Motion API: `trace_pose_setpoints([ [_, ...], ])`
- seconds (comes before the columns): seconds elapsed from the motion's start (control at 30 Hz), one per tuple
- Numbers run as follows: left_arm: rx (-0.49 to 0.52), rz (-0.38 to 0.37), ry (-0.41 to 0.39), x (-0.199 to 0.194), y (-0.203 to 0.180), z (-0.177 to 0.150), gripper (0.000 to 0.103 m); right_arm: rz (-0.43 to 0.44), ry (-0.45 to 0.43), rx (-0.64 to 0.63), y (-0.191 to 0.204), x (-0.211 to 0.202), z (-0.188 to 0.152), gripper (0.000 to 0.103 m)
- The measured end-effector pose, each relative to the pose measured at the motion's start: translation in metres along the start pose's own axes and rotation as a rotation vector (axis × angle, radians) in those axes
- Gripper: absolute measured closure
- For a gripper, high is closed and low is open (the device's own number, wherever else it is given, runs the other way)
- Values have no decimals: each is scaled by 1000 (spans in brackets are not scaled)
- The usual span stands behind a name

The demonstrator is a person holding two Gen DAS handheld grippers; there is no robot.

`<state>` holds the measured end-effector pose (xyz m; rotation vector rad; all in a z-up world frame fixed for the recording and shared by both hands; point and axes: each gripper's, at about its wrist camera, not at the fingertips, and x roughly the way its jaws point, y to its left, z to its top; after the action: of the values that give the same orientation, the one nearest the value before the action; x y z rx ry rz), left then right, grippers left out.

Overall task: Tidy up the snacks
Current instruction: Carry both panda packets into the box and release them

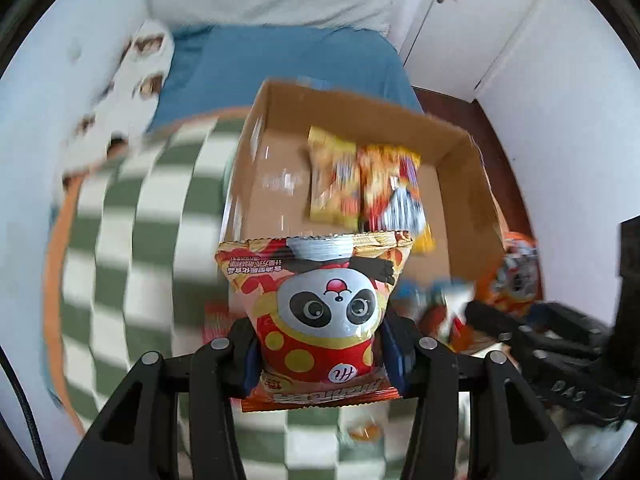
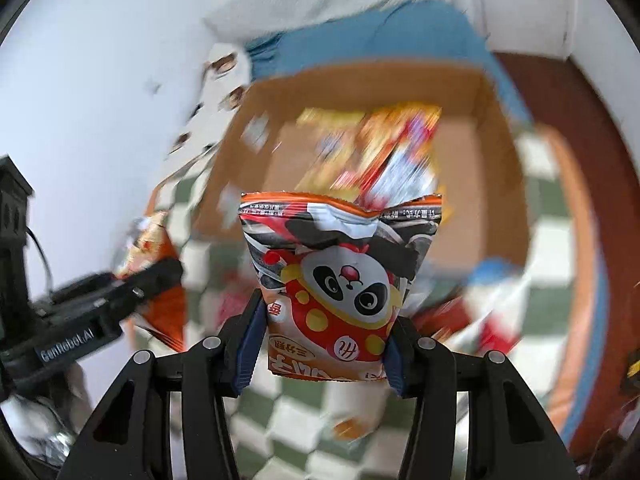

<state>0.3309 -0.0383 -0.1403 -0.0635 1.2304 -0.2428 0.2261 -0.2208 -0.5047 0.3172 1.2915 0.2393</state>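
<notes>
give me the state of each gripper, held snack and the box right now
left gripper: shut on a panda snack bag
left panda snack bag: held, lifted
right gripper: shut on a panda snack bag
right panda snack bag: held, lifted
cardboard box: open, a few snack packets inside

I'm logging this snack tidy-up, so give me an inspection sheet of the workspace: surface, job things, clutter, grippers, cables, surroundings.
Surface: green and white checkered blanket with an orange border.
Job's things: open cardboard box holding two snack packets; one panda snack bag and a second panda bag held above it.
Clutter: loose packets on the blanket, blurred.
Grippers: left gripper shut on its bag; right gripper shut on its bag.
Cables: black cable near the left gripper.
Surroundings: blue sheet, white walls, white door.
</notes>
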Motion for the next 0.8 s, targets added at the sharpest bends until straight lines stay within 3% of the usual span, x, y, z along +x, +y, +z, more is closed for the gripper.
trace_pose_setpoints([
  [0.2, 69, 93, 103, 68, -15, 91, 57, -137, 39, 32, -49, 43, 97, 49],
  [0.4, 66, 161, 187, 137, -2, 136, 57, -233, 128, 55, -87, 106, 157, 49],
  [0.57, 70, 179, 238, 176, 8, 156, 56, -270, 154, 78, -104, 140, 176, 44],
  [0.6, 69, 179, 240, 181, 11, 158, 53, -283, 163, 77, -106, 147, 180, 39],
  [0.63, 65, 185, 236, 185, 13, 160, 46, -301, 172, 69, -105, 150, 178, 24],
  [0.67, 58, 190, 236, 190, 16, 162, 22, -287, 185, 65, -106, 157, 182, 20],
  [0.7, 48, 172, 237, 192, 18, 163, 11, -289, 195, 67, -108, 164, 184, 17],
  [0.8, 23, 151, 241, 199, 22, 162, 11, -299, 198, 53, -106, 174, 187, 11],
])
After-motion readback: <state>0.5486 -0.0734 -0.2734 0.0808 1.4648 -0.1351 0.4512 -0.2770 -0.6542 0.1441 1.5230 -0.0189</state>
